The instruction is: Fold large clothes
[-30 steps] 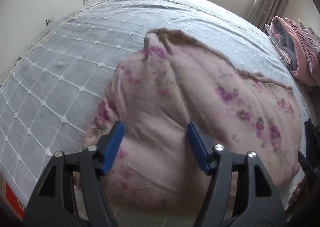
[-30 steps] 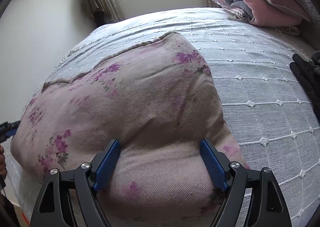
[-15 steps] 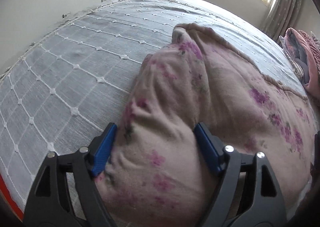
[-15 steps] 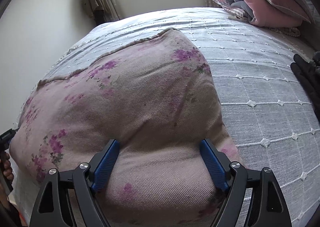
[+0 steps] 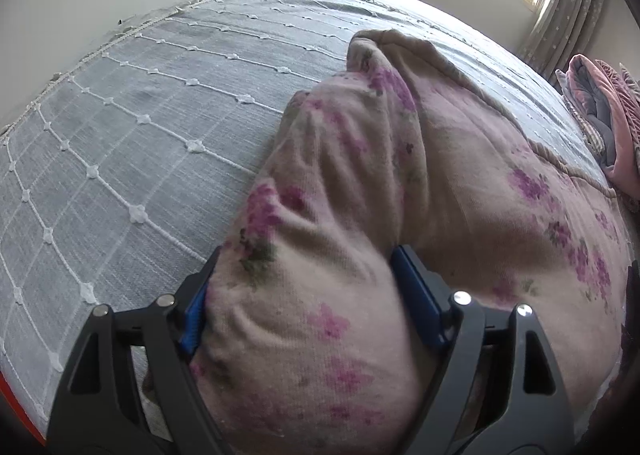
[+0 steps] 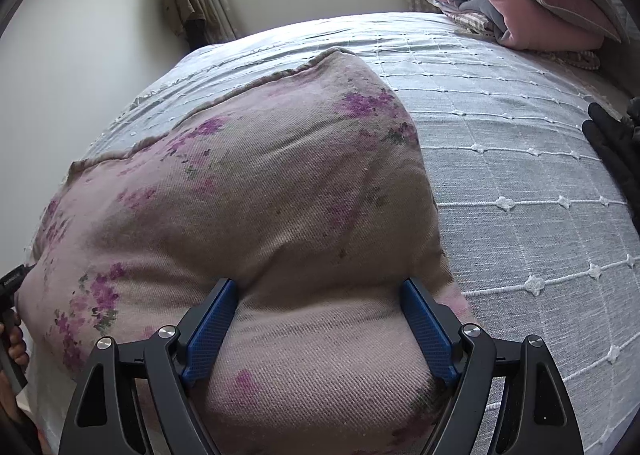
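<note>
Your left gripper [image 5: 308, 295] has just been opening, its jaws spread, bulging pink floral knit garment [image 5: 460, 195] between them. Your right gripper [image 6: 320, 325] stands equally wide astride its folded near edge. The garment lies on the grey quilted bedspread [image 6: 520, 175].

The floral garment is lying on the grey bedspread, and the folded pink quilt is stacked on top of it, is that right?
Not quite. The floral garment lies on the grey bedspread, but the folded pink quilt sits apart from it, farther up the bed by the window, as the right wrist view shows.
</note>
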Action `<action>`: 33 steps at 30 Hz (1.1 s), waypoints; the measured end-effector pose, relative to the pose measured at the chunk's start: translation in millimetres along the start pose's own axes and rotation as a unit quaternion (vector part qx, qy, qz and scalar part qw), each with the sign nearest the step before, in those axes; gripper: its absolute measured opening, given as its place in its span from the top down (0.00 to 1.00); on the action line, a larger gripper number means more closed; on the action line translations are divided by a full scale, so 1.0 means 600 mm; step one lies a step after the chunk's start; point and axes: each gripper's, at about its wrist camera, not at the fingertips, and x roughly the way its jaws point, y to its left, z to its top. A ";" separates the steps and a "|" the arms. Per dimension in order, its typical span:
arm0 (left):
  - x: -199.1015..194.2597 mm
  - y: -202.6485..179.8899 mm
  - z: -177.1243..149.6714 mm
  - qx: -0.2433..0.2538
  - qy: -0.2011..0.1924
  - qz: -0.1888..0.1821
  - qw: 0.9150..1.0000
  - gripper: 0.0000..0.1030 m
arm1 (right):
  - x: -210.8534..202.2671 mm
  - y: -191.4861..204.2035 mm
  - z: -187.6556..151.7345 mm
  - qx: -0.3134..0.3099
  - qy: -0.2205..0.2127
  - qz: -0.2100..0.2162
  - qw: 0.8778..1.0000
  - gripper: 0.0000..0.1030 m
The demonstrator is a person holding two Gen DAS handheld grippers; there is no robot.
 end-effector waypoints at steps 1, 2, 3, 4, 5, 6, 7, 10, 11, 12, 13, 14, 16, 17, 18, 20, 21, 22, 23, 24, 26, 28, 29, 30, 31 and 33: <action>0.000 -0.001 0.000 0.001 -0.001 0.001 1.000 0.19 | 0.000 -0.001 0.000 0.000 0.000 0.001 1.000 0.18; 0.001 -0.001 0.000 0.002 -0.001 0.002 1.000 0.19 | 0.001 -0.002 0.000 0.000 -0.001 0.002 1.000 0.18; 0.002 -0.001 0.000 0.003 -0.001 0.002 1.000 0.19 | 0.004 -0.003 -0.001 -0.001 -0.002 0.003 1.000 0.16; 0.001 -0.001 -0.002 0.003 -0.001 0.001 1.000 0.19 | 0.009 -0.006 -0.002 -0.001 -0.002 0.002 1.000 0.14; 0.003 0.000 -0.001 0.001 0.001 -0.001 1.000 0.19 | 0.015 -0.010 -0.003 0.001 0.000 0.002 1.000 0.11; 0.003 0.003 0.000 -0.001 0.003 -0.004 1.000 0.19 | 0.018 -0.014 -0.003 0.005 0.001 0.004 1.000 0.08; 0.004 0.005 0.001 -0.004 0.006 -0.007 1.000 0.19 | 0.019 -0.018 -0.002 0.009 0.002 0.009 1.000 0.08; 0.001 0.015 0.003 -0.018 0.014 -0.023 0.999 0.19 | 0.015 -0.023 0.000 0.017 0.003 0.014 1.000 0.08; -0.004 0.021 0.004 -0.026 0.016 -0.035 0.999 0.20 | 0.011 -0.026 0.001 0.022 0.003 0.019 1.000 0.08; -0.010 0.028 0.004 -0.032 0.018 -0.047 0.998 0.20 | 0.005 -0.032 0.003 0.032 0.001 0.027 0.999 0.08; -0.017 0.036 0.004 -0.039 0.021 -0.061 0.997 0.20 | -0.001 -0.039 0.005 0.043 0.000 0.035 0.998 0.08; -0.023 0.045 0.003 -0.046 0.024 -0.075 0.996 0.20 | -0.008 -0.049 0.006 0.057 -0.002 0.040 0.998 0.08; -0.038 0.064 0.001 -0.066 0.030 -0.105 0.992 0.20 | -0.018 -0.068 0.009 0.080 -0.002 0.053 0.995 0.08; -0.045 0.070 0.000 -0.072 0.031 -0.117 0.990 0.20 | -0.023 -0.076 0.010 0.091 0.000 0.067 0.994 0.08; -0.053 0.075 -0.003 -0.077 0.031 -0.128 0.988 0.20 | -0.027 -0.083 0.011 0.104 0.002 0.086 0.991 0.08; -0.067 0.078 -0.012 -0.077 0.029 -0.132 0.988 0.20 | -0.037 -0.094 0.008 0.130 0.001 0.117 0.985 0.08; -0.075 0.076 -0.018 -0.072 0.024 -0.129 0.989 0.20 | -0.042 -0.099 0.006 0.143 0.002 0.129 0.981 0.08; -0.084 0.073 -0.027 -0.066 0.016 -0.123 0.990 0.20 | -0.045 -0.101 0.003 0.154 0.004 0.138 0.978 0.08; -0.088 0.072 -0.032 -0.062 0.013 -0.120 0.991 0.20 | -0.047 -0.104 -0.002 0.164 0.009 0.143 0.976 0.08; -0.090 0.069 -0.037 -0.055 0.013 -0.118 0.991 0.20 | -0.050 -0.107 -0.005 0.172 0.013 0.143 0.975 0.08; -0.090 0.072 -0.038 -0.050 0.017 -0.121 0.991 0.20 | -0.062 -0.117 -0.010 0.180 0.013 0.145 0.973 0.08; -0.083 0.085 -0.023 -0.059 0.026 -0.142 0.988 0.20 | -0.075 -0.130 -0.013 0.186 0.012 0.154 0.970 0.08; -0.077 0.093 -0.014 -0.066 0.036 -0.151 0.986 0.20 | -0.076 -0.138 -0.013 0.192 0.014 0.164 0.967 0.08; -0.066 0.101 0.000 -0.073 0.050 -0.163 0.983 0.20 | -0.075 -0.146 -0.014 0.198 0.017 0.174 0.964 0.08; -0.052 0.107 0.014 -0.077 0.064 -0.175 0.979 0.20 | -0.070 -0.155 -0.015 0.202 0.021 0.180 0.962 0.08; -0.027 0.105 0.034 -0.076 0.093 -0.185 0.975 0.20 | -0.057 -0.164 -0.010 0.202 0.033 0.171 0.964 0.08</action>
